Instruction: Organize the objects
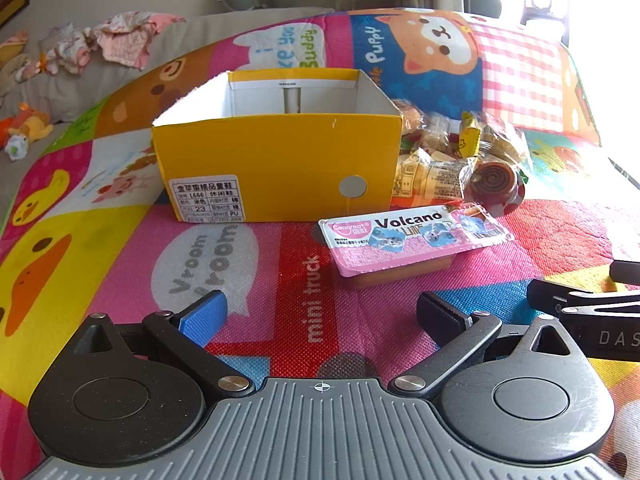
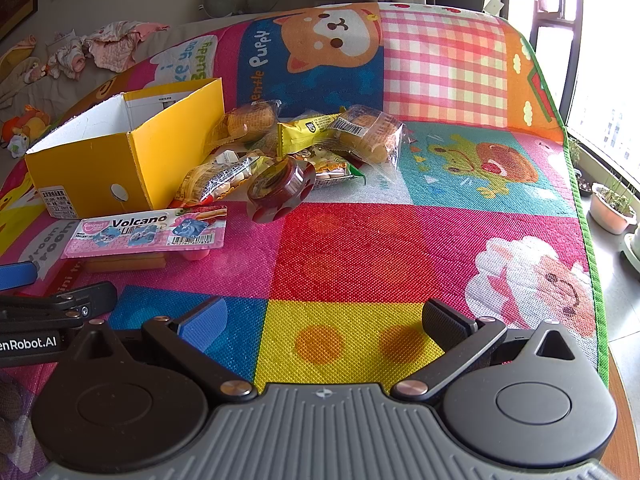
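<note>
An open yellow shoebox [image 1: 276, 168] stands on a colourful play mat; it also shows in the right wrist view [image 2: 120, 152]. Nothing shows inside it. To its right lies a pile of wrapped snacks [image 1: 452, 148] [image 2: 312, 140], with a round red spiral candy [image 1: 494, 186] [image 2: 280, 190] at its front. A pink "Volcano" snack tray [image 1: 412, 240] [image 2: 148, 232] lies flat in front of the box. My left gripper [image 1: 320, 316] is open and empty, low over the mat near the tray. My right gripper [image 2: 326, 320] is open and empty, further right.
The play mat [image 2: 400, 240] covers a table whose right edge [image 2: 600, 280] is near a window with potted plants [image 2: 612, 204]. Baby clothes [image 1: 100, 44] and plush toys [image 1: 24, 132] lie on a sofa at the far left.
</note>
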Available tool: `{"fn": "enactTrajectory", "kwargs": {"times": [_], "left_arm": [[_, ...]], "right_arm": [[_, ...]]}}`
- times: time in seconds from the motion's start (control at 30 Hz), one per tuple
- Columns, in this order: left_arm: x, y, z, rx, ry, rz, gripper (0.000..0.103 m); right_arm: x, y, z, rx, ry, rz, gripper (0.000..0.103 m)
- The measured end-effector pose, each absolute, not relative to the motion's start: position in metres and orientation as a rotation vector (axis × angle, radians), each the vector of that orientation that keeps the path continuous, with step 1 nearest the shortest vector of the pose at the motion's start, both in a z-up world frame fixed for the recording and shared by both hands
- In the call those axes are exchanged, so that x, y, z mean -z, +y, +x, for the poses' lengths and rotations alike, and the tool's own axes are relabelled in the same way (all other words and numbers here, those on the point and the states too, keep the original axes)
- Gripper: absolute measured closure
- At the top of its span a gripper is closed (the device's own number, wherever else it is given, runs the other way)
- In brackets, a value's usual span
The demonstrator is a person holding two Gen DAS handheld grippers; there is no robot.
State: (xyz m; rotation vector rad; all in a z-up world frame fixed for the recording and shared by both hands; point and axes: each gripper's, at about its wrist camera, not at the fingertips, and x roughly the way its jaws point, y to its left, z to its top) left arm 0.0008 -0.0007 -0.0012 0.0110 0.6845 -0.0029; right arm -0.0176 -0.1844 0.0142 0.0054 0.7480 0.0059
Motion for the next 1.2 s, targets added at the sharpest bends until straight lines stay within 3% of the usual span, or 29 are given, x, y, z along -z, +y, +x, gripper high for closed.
{"fn": "enactTrajectory", "kwargs": {"times": [1.2], "left_arm": [[0.0022, -0.0014, 0.0038, -0.001, 0.685, 0.027, 0.000]], "right_arm": [[-0.0143, -0.1843, -0.0177, -0.006, 0.747, 0.004, 0.000]]}}
